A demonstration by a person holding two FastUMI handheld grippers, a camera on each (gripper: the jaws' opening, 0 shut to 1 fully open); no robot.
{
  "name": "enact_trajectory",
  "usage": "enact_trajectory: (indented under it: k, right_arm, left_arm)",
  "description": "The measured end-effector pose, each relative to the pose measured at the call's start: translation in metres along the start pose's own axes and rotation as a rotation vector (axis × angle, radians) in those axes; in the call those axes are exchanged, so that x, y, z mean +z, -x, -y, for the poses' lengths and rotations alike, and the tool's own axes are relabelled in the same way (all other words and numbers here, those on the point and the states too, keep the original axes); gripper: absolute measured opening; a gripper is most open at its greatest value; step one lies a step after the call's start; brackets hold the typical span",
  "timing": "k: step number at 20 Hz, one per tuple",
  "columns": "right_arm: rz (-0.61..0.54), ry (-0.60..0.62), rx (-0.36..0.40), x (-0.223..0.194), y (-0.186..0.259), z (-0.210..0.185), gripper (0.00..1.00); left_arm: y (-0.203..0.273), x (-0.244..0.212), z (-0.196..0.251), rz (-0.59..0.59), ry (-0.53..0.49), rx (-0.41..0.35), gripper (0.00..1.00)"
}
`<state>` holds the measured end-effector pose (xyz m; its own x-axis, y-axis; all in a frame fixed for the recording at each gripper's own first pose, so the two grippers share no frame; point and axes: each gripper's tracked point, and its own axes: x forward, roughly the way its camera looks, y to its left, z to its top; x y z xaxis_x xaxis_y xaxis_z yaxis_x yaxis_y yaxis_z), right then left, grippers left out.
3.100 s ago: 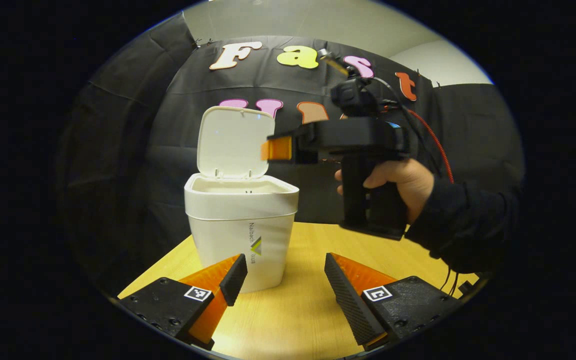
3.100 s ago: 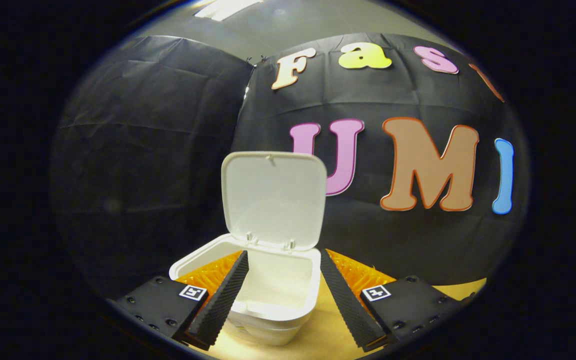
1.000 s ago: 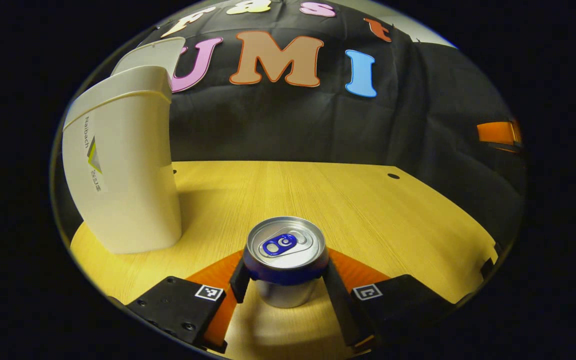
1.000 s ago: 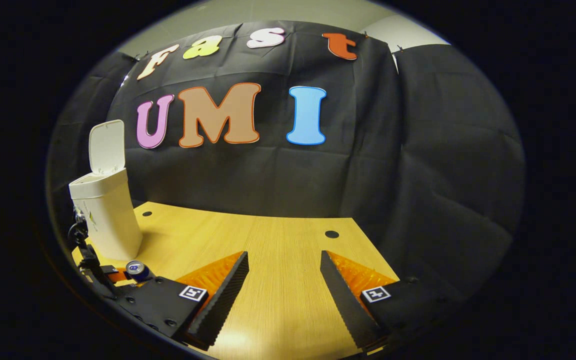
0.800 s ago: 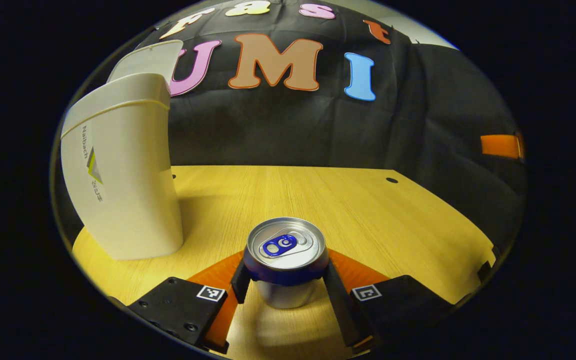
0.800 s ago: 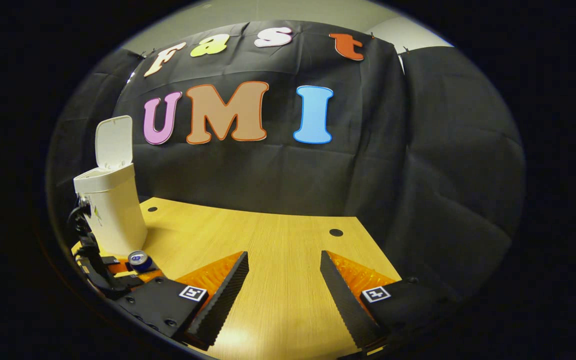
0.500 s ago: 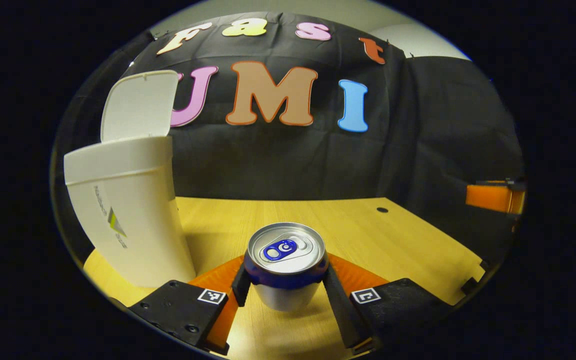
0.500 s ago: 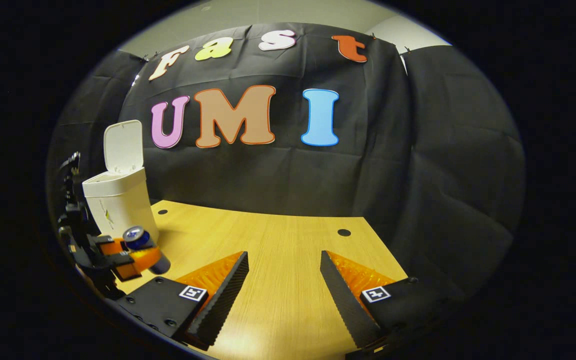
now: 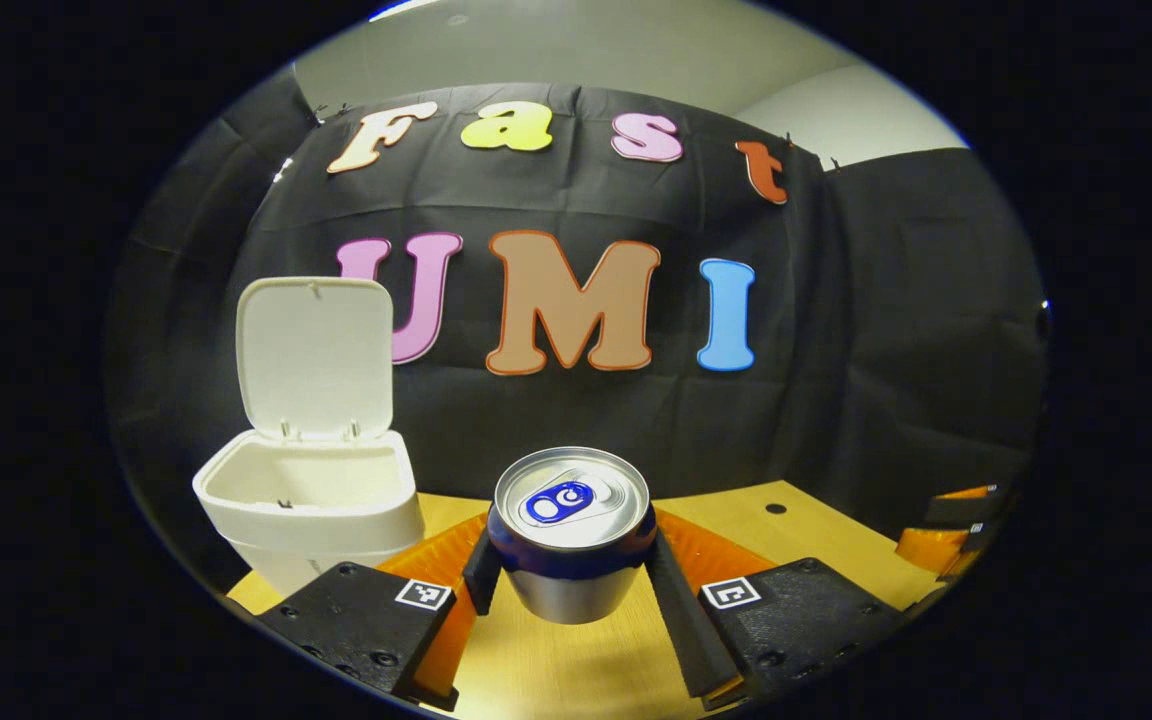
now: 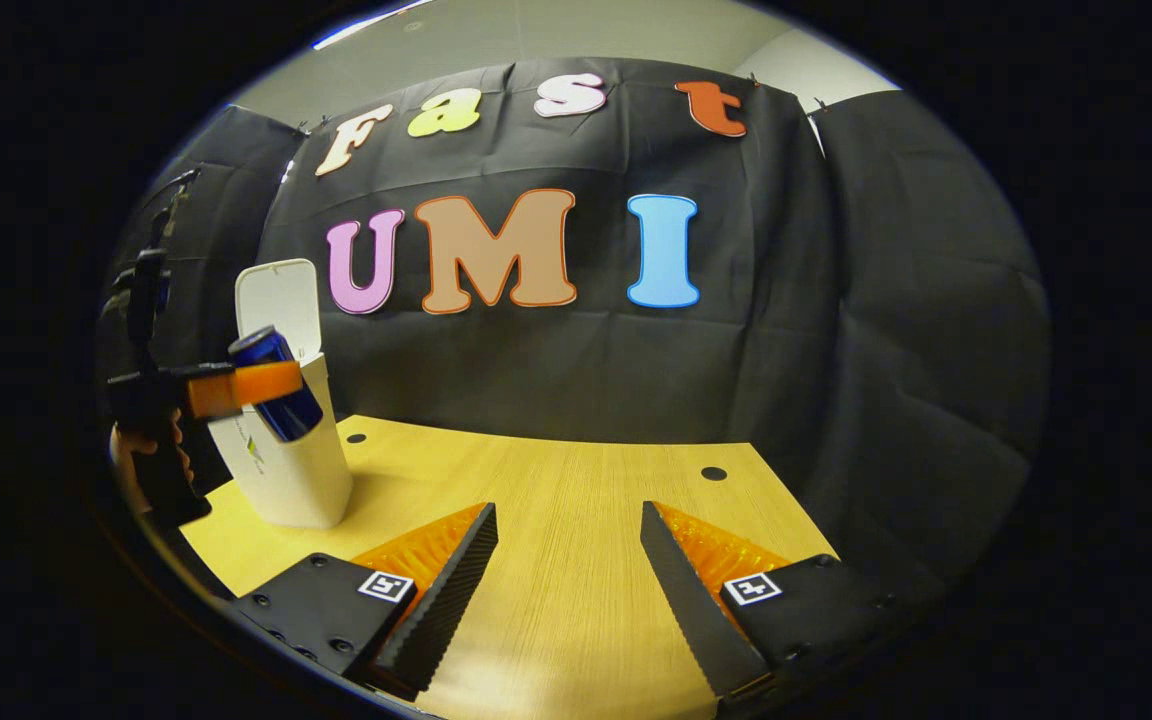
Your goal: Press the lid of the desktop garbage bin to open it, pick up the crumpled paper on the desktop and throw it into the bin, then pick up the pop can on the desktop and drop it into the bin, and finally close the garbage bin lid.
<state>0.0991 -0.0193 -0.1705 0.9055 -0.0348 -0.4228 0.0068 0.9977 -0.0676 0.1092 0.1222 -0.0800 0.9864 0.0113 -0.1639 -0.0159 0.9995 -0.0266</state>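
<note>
The pop can (image 9: 571, 530) is held in the left gripper (image 9: 569, 575), with one finger pressing on each side of its body just below the top rim. In the left gripper view the can is lifted above the table (image 9: 576, 670); its silver top with the blue tab faces the camera and its lower end hangs free over the wood. In the right gripper view the same can (image 10: 276, 383) is seen tilted, high above the table and in front of the upper part of the bin, so it partly covers the bin from that side.

The garbage bin (image 9: 311, 500) stands on the table to the left of the can in the left gripper view. Its lid (image 9: 315, 358) is open and stands upright behind the opening. The inside of the bin looks pale; I cannot tell what lies at the bottom. The can is near the bin but not over its opening.

The right gripper (image 10: 567, 570) is wide open and holds nothing; only bare table is between its fingers. It is low over the wood, well apart from the bin. A hand (image 10: 141, 445) holds the left gripper's handle at the left edge of the right gripper view. A small round hole (image 10: 713, 473) is in the table near the black cloth wall (image 10: 886, 330).
</note>
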Motion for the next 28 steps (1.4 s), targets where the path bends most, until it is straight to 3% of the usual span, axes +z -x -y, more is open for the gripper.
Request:
enact_trajectory:
  k: [9,11,17,21,28]
  right_arm:
    - [-0.014,-0.02,-0.021,-0.01,0.008,-0.011,1.0]
    - [-0.024,-0.023,-0.022,-0.015,0.008,-0.016,0.97]
    - [-0.038,-0.007,-0.021,-0.022,0.009,-0.031,0.96]
    - [-0.049,0.001,-0.019,-0.025,0.008,-0.037,0.96]
    - [-0.059,0.009,-0.025,-0.028,0.006,-0.039,0.96]
  left_arm:
    - [-0.021,0.077,-0.108,0.102,-0.055,0.161,0.75]
    - [-0.029,0.079,-0.132,0.1,-0.063,0.193,0.75]
    - [-0.053,0.06,-0.191,0.051,-0.075,0.283,0.75]
    - [-0.074,0.022,-0.221,-0.042,-0.065,0.328,0.76]
    - [-0.078,-0.02,-0.23,-0.102,-0.031,0.357,0.78]
